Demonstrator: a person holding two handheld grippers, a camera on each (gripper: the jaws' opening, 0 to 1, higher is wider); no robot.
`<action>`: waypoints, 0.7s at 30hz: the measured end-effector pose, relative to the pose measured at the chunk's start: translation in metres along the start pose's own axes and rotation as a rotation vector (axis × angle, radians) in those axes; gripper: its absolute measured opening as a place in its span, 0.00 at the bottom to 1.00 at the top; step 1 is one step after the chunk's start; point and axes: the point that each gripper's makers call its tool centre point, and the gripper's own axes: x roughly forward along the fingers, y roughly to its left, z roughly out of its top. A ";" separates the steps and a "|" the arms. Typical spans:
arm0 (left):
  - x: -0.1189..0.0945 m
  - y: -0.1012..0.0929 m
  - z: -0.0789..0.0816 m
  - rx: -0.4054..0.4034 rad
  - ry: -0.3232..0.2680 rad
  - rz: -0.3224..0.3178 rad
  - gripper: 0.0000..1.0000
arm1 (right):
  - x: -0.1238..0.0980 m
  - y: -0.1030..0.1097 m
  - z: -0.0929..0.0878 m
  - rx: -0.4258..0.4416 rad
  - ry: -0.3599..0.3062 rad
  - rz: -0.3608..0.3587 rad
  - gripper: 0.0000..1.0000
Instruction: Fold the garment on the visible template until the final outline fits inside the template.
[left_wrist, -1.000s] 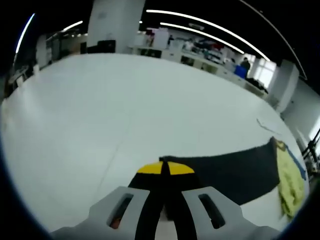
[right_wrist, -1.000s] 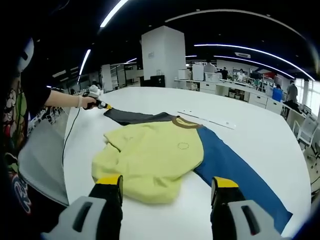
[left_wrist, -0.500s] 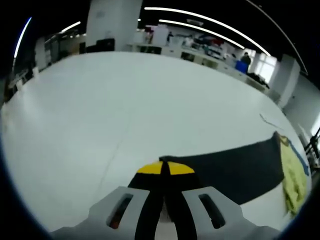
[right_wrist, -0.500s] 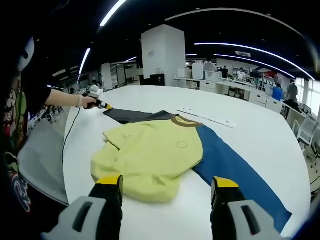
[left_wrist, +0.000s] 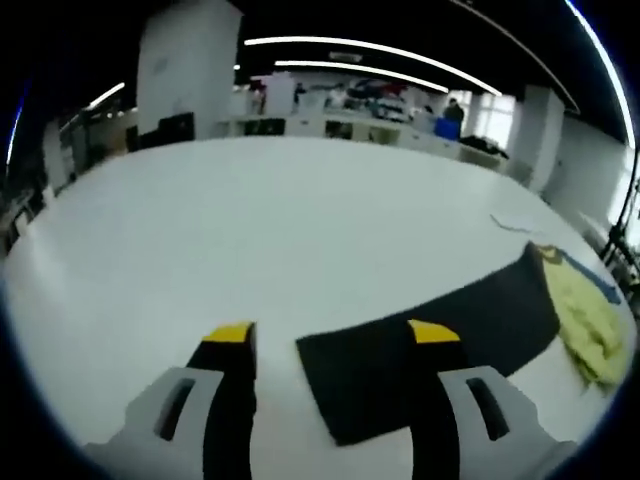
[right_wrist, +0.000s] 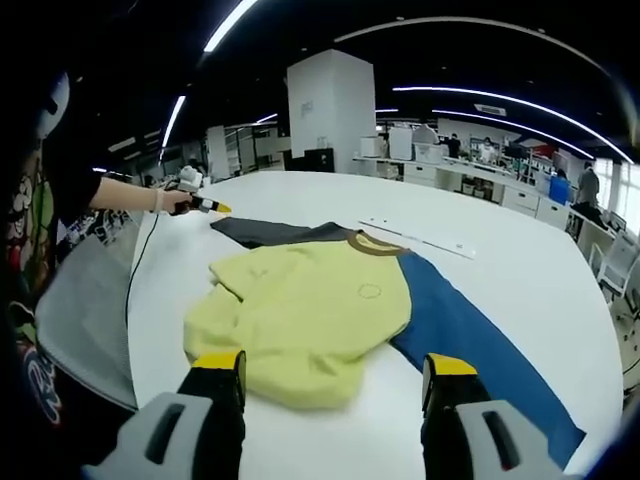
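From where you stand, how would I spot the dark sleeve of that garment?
Find the big white table and the yellow garment spread on it. Two sleeves stretch out from its brown collar; the dark sleeve is the charcoal one running toward the person's hand, unlike the blue sleeve opposite.

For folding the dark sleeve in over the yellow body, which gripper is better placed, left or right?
Left, I think. The left gripper is open right at the dark sleeve cuff, one jaw over the cloth. The right gripper is open at the yellow body hem, far from that sleeve.

No legible text anywhere.
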 end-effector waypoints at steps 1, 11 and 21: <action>-0.001 -0.002 0.000 0.003 0.000 -0.005 0.54 | 0.000 0.000 0.000 0.000 -0.001 0.000 0.71; -0.009 -0.019 0.009 0.055 -0.038 -0.095 0.74 | -0.004 0.002 0.004 -0.003 -0.013 0.005 0.73; -0.028 -0.044 0.018 0.093 -0.069 -0.181 0.78 | -0.002 0.002 0.006 -0.013 -0.025 0.009 0.73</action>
